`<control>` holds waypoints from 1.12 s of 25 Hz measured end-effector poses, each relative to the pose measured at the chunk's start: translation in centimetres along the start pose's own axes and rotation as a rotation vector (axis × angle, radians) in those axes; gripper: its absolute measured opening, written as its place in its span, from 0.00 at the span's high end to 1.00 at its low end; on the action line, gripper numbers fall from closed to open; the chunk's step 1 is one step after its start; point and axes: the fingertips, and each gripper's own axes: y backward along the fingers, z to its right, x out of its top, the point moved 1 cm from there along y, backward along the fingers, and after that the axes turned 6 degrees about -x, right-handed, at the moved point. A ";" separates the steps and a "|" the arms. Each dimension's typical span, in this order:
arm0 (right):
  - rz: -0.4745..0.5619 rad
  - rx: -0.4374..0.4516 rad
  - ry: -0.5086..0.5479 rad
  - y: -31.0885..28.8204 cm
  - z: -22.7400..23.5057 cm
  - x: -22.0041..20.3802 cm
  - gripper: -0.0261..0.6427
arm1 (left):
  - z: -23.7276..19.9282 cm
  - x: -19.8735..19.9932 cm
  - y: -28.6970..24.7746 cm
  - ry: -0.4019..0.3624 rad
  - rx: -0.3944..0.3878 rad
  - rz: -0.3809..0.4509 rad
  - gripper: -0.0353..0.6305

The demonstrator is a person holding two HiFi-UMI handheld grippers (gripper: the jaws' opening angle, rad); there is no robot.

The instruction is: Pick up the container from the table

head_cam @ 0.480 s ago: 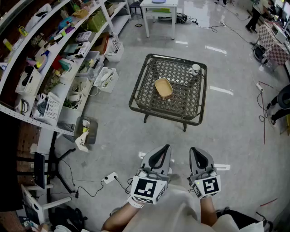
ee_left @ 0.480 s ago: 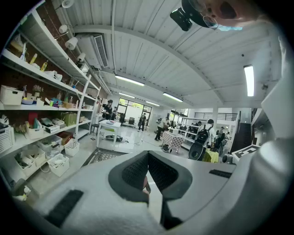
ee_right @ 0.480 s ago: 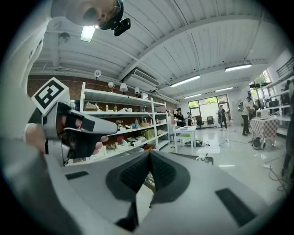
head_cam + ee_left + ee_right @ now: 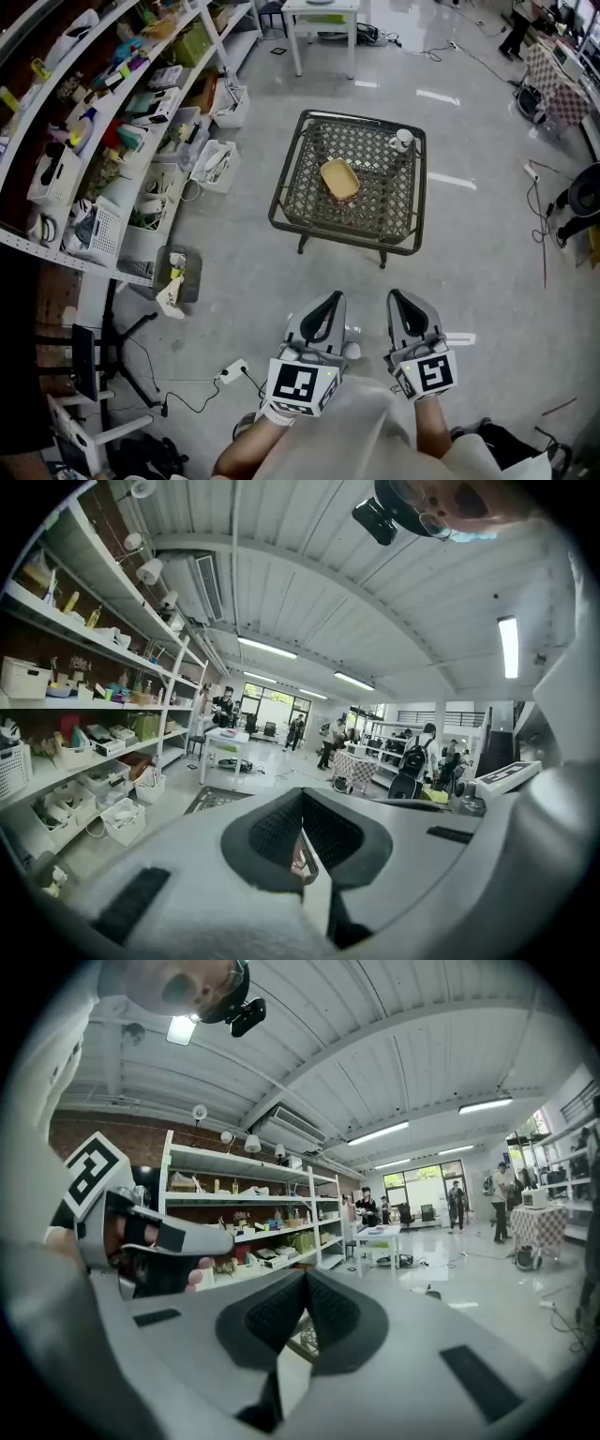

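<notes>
Both grippers are held low and close to the person's body. The left gripper (image 4: 330, 300) and the right gripper (image 4: 398, 298) sit side by side, each with its jaws pressed together on nothing. The container (image 4: 339, 180) lies well apart from them at 12 o'clock, near the middle of the wire-mesh table (image 4: 337, 237).

The jaws need to part before they arrive. If they come in clenched, they would likely shove the dish across the mesh instead of taking it. A jaw tip could also snag in the open weave while sliding under the rim. A white mug (image 4: 401, 141) stands at about 1 o'clock from the container, so a reach carried too far could knock it. On the floor a power strip (image 4: 230, 367) and its cable lie at 8 o'clock from the left gripper, which seems a trip risk on the way forward.

The container is a small, shallow tan dish with rounded corners and a low flared wall. It looks empty and light. That sloped lip probably offers little purchase, so a pinch may slip.
</notes>
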 end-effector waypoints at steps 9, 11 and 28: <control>0.022 -0.028 -0.011 -3.7 -3.8 0.8 0.93 | -4.7 1.2 1.1 -0.006 -0.045 0.014 0.91; 0.017 -0.037 -0.027 -4.6 -4.7 0.4 0.94 | -6.0 1.4 1.4 -0.002 -0.053 0.017 0.91; 0.001 -0.035 -0.045 -12.3 -9.9 0.2 0.94 | -15.0 2.2 2.1 0.042 -0.035 0.020 0.91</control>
